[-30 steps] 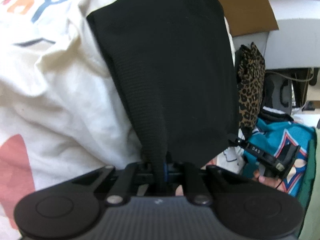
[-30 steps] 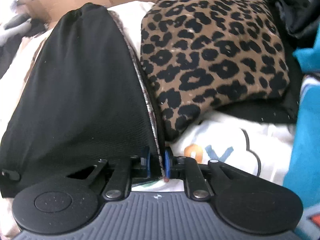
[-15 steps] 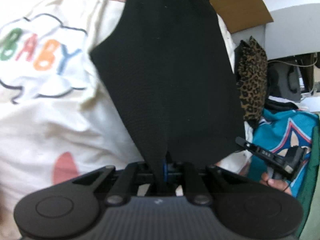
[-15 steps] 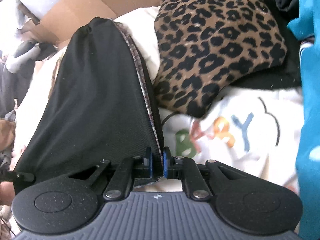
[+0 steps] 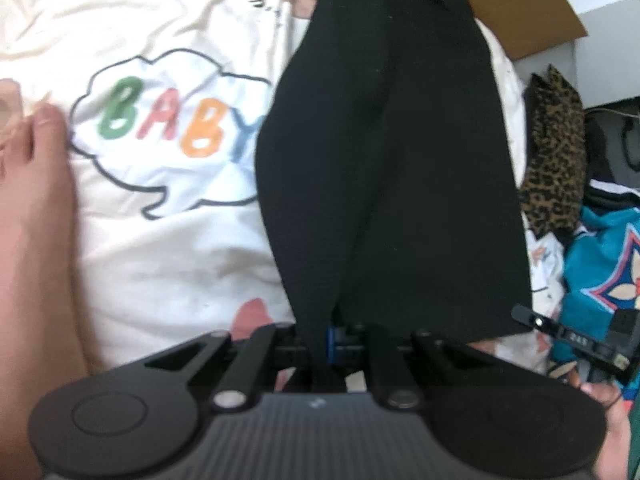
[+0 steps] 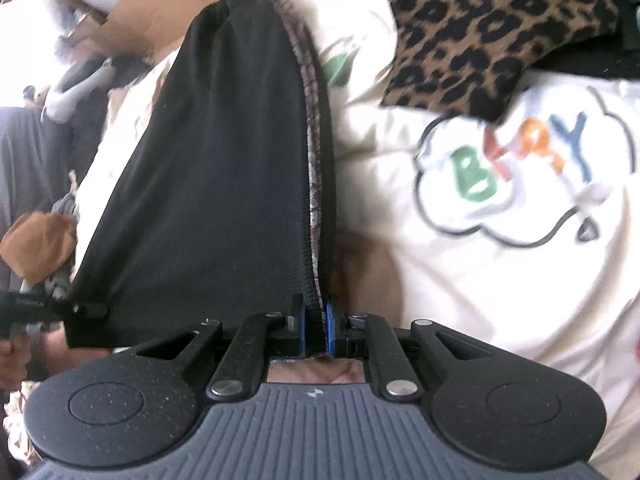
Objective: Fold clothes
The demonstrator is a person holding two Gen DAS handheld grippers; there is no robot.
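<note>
The black garment (image 5: 392, 168) is hanging stretched between both grippers, above a cream "BABY" sheet (image 5: 160, 128). The left gripper (image 5: 330, 340) is pinching one corner, the right gripper (image 6: 316, 330) the seamed edge. A leopard-print cloth (image 6: 480, 28) is lying ahead and to the right of the right gripper.

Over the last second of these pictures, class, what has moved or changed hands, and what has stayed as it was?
Both grippers have carried the black garment along: the BABY print on the white cloth has slid into view beside it, and a bare foot now shows at the left. Nothing was picked up or let go. The left gripper and right gripper stay clamped on the garment's corners; the leopard-print fabric still lies on the cloth.
</note>
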